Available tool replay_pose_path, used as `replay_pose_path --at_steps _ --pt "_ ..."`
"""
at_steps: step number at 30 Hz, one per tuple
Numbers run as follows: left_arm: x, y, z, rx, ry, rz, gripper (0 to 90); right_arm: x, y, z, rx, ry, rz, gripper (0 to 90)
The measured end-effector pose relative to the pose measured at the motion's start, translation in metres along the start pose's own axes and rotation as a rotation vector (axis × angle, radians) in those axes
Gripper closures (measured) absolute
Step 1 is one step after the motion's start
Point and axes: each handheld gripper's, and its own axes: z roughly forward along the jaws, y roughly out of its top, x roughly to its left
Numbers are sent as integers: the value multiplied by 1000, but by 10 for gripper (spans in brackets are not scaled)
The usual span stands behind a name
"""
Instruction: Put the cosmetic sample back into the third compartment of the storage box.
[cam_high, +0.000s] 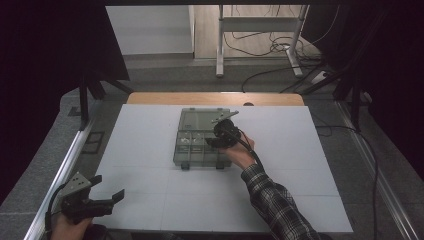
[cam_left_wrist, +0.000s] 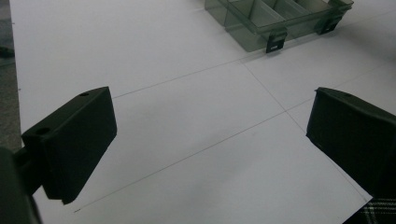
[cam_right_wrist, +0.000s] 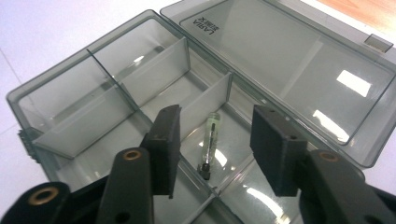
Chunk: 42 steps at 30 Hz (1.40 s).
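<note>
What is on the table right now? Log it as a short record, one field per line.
surface: white table
box: clear grey compartment box, lid open and laid back
item: small clear tube with a dark tip, lying in one compartment
right tool: over the box, jaws apart on either side of the tube, pads not touching it
left tool: open over bare table, near the table's near left corner, nothing between the jaws
other compartments: look empty where visible
</note>
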Motion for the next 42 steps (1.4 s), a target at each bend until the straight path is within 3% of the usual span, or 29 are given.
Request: replay_pose_path --at_steps 16,35,42 --pt "0 0 0 -1 0 -1 20 8 0 -16 4 35 8 405" --pt "0 0 0 -2 -2 -3 20 18 -13 -25 61 74 10 297" --pt "1 0 0 -3 -3 -4 20 24 -16 -28 79 91 -11 268"
